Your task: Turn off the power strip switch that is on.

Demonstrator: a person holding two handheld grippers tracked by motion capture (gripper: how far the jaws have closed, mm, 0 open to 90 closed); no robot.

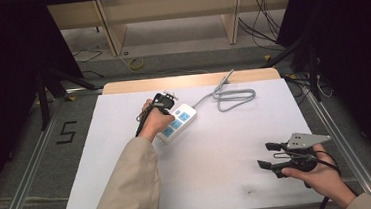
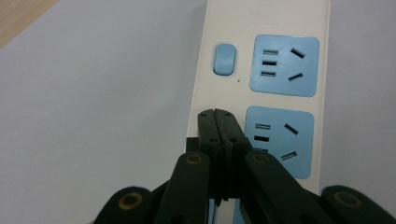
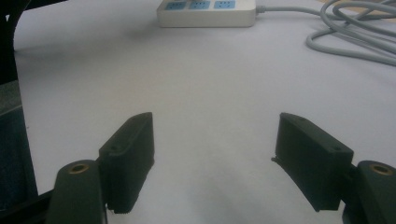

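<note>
Nearest the high camera, a beige sleeve (image 1: 127, 189) runs up from the bottom edge to the person's left hand (image 1: 154, 123), which holds the left tool (image 1: 165, 100) over a white power strip (image 1: 177, 122). In the left gripper view that tool (image 2: 217, 113) has its jaws pressed together with nothing between them, the tips over the strip's white face (image 2: 203, 100) — just below the blue rocker switch (image 2: 224, 59) and beside a blue socket panel (image 2: 280, 140). Whether the tips touch the plastic cannot be told.

The power strip lies on the white tabletop (image 1: 208, 168) toward the far side, left of centre, angled. Its grey cable (image 1: 233, 96) leaves the far end and lies in a loose loop to the right, one strand running off over the far edge onto the wooden strip (image 1: 122, 86) there.

The right tool (image 1: 266, 154) is held by the right hand (image 1: 319, 171) near the tabletop's near right corner, well apart from the strip. Its jaws stand wide apart and hold nothing — in the right gripper view (image 3: 212, 154) bare white surface shows between them, with the strip (image 3: 208, 14) and the cable coil (image 3: 350, 35) far ahead.

Beyond the tabletop are grey floor, loose black wires (image 1: 260, 26) and the legs of a wooden frame (image 1: 112, 32).
</note>
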